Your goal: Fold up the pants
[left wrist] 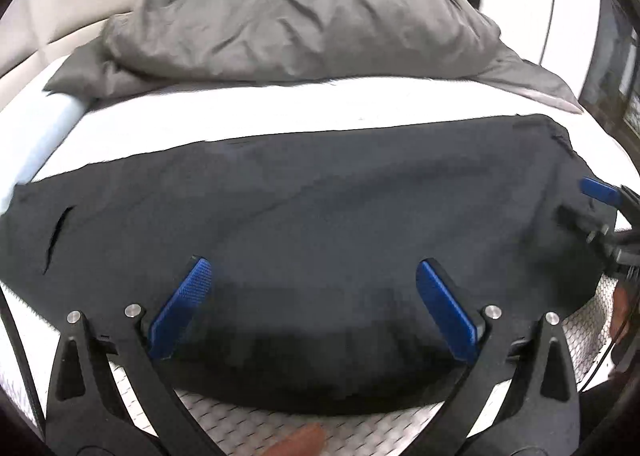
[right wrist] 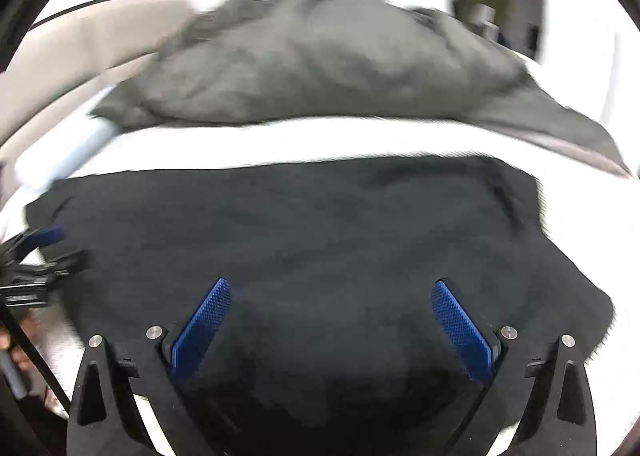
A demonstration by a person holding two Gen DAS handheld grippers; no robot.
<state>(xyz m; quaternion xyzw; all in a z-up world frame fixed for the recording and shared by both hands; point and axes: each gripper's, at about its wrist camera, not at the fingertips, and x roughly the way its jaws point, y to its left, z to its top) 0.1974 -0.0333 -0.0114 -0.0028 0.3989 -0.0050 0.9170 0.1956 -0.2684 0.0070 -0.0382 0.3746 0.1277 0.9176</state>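
Observation:
Black pants [left wrist: 304, 224] lie flat across the white bed, spread left to right, with a pocket slit near their left end. My left gripper [left wrist: 314, 268] hovers open over their near edge, blue pads wide apart, nothing between them. In the right wrist view the same pants [right wrist: 320, 232] fill the middle. My right gripper [right wrist: 332, 292] is also open above the cloth. Each gripper shows at the edge of the other's view: the right gripper [left wrist: 600, 196] at the pants' right end, the left gripper [right wrist: 44, 244] at their left end.
A crumpled grey duvet [left wrist: 304, 20] is heaped at the back of the bed [left wrist: 280, 112], with a pale blue pillow [left wrist: 56, 124] at its left. A beige headboard [left wrist: 60, 8] curves behind. The mattress edge [left wrist: 280, 428] with a mesh pattern lies nearest me.

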